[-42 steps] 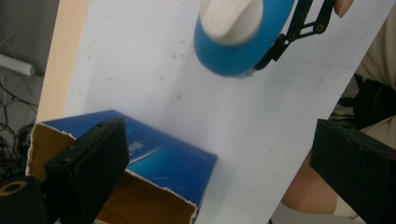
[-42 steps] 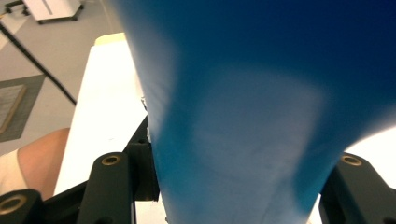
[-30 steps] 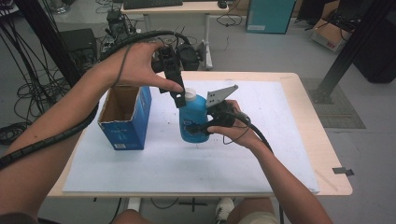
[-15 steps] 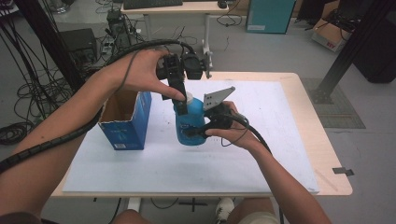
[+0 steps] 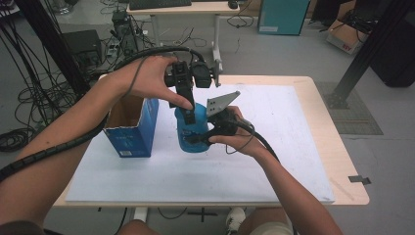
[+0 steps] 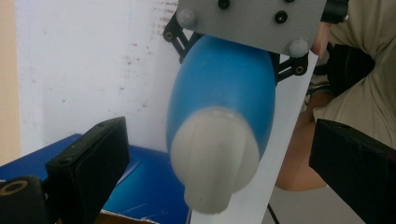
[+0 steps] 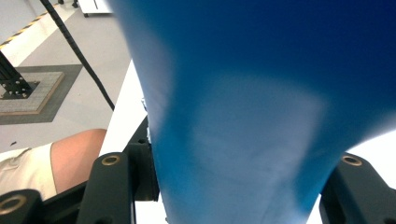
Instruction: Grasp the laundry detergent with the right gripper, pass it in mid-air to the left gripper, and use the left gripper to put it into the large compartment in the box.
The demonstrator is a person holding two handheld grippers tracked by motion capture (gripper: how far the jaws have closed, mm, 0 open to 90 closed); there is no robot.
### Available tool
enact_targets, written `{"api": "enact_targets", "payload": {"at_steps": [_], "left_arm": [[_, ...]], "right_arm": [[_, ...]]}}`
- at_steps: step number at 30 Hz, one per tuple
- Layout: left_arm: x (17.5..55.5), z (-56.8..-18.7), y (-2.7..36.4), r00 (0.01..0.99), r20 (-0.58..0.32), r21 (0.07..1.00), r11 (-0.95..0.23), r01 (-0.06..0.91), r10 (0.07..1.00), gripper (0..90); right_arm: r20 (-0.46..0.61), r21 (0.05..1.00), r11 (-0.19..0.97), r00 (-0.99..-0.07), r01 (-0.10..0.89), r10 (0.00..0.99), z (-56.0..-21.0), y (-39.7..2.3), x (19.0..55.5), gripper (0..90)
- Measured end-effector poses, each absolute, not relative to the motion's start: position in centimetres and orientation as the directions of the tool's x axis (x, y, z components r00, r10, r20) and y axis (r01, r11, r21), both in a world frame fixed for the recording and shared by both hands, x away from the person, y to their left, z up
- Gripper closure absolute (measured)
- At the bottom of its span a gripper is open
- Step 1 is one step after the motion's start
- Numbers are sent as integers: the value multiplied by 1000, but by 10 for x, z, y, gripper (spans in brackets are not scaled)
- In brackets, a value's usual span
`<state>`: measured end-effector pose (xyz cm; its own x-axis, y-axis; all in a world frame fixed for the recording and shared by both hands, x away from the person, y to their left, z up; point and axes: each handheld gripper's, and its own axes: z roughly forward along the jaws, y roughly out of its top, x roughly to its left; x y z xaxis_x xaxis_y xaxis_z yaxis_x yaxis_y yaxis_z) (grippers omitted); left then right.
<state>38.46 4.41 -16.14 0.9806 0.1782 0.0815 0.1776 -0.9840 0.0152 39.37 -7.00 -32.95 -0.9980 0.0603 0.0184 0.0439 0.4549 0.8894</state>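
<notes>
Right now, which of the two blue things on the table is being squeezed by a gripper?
The blue bottle with the white cap: the right gripper clamps its body. The blue box beside it stands untouched, top open.

Your bottle (image 5: 192,133) is bright blue with an off-white cap (image 6: 214,156), and the open carton (image 5: 131,128) beside it is blue outside, brown cardboard inside. Both of your grippers have black jaws, and the right gripper (image 5: 201,138) carries a grey plate. The worktop (image 5: 337,147) is pale wood under a white sheet (image 5: 274,147).
</notes>
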Motion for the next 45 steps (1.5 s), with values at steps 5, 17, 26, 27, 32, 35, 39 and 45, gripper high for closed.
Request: {"api": "enact_targets", "payload": {"at_steps": [5,17,26,27,32,35,39,45], "left_arm": [[385,-162,46,982,78,7,-985,171,171,56],[387,-167,50,981,74,0,-984,180,180,57],[391,-168,50,980,75,1,-983,182,182,57],[391,-168,50,980,76,1,-983,182,182,57],[391,-169,50,981,76,-5,-984,178,177,57],[391,-169,49,981,77,-9,-983,181,180,57],[391,-171,50,980,79,-5,-983,181,181,57],[391,-170,50,981,73,-9,-984,181,180,57]], "right_arm": [[11,896,442,-998,37,63,-328,-65,394,421],[3,900,434,-997,35,73,-328,-61,396,421],[-1,905,425,-997,32,77,-326,-59,398,421],[-1,905,424,-997,33,79,-326,-59,399,421],[-5,908,418,-997,30,82,-325,-59,400,421],[-8,908,418,-997,26,81,-324,-59,400,421],[-13,909,416,-996,23,85,-324,-58,400,421],[-8,912,409,-996,27,84,-323,-59,400,421]]}}
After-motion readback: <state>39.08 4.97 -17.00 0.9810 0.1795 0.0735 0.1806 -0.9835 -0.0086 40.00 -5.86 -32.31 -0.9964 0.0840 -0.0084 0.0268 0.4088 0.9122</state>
